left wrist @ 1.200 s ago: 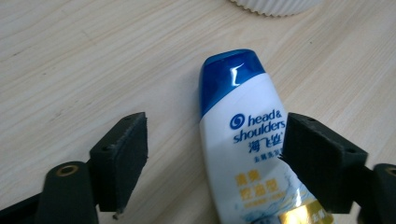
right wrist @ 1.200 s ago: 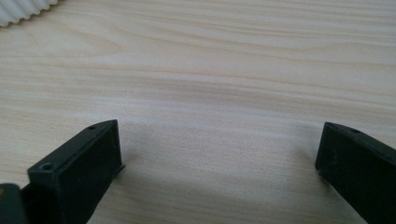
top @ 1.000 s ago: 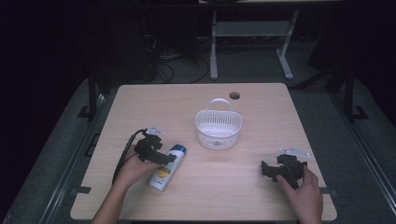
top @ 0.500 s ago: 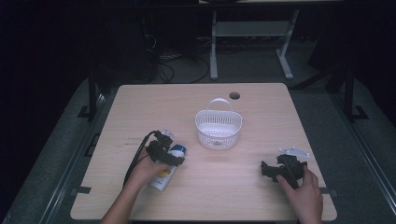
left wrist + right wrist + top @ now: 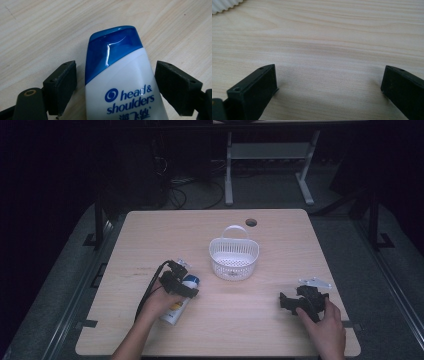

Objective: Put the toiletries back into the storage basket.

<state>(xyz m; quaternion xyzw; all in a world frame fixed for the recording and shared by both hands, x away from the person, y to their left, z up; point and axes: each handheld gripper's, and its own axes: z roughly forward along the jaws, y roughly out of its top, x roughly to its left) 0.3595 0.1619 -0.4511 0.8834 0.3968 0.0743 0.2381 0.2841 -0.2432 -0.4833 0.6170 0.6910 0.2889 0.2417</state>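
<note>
A white shampoo bottle (image 5: 178, 306) with a blue cap lies flat on the wooden table (image 5: 150, 235) at the front left. My left gripper (image 5: 183, 289) is over it, open, with a jaw on each side of the bottle (image 5: 120, 85) just below the cap; small gaps show on both sides. A white plastic basket (image 5: 233, 259) with a handle stands near the table's middle. At the front right my right gripper (image 5: 286, 302) rests low over the bare wood (image 5: 324, 50), open, with nothing between its jaws (image 5: 328, 90).
The basket's white ribbed rim (image 5: 224, 5) shows at the top left corner of the right gripper view. A round cable hole (image 5: 251, 222) is in the table's far side. Dark floor, cables and a desk frame (image 5: 265, 165) lie beyond the table.
My left gripper has moved right and forward over the bottle, so its jaws now straddle it below the cap. The right gripper has stayed put.
</note>
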